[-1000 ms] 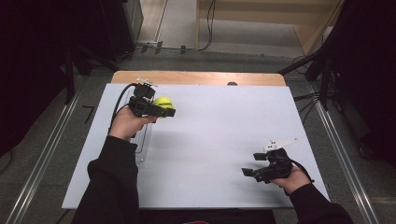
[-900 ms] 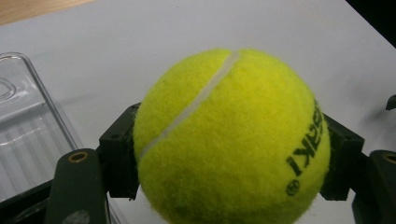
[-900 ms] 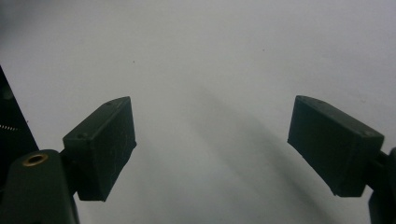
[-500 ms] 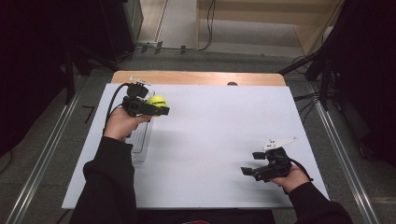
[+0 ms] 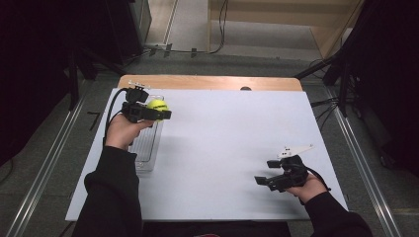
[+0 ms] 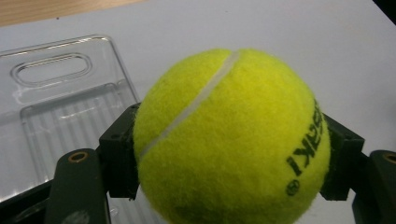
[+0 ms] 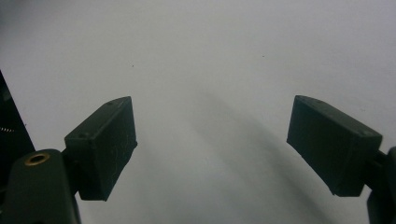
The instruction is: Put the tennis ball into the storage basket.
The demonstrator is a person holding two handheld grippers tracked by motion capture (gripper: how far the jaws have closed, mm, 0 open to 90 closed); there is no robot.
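Left tool around tennis ball

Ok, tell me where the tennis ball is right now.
In the high view the tennis ball sits far left, clamped in the left gripper above the clear plastic tray.

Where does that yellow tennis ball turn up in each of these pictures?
High view: the tennis ball sits upper left, clamped in the left tongs above the far end of the clear plastic tray.
Left gripper view: the ball is at centre, pinched between both black jaws.
Right gripper view: open tongs over bare white table, no ball.
Shared landmark: the clear tray beside the ball.
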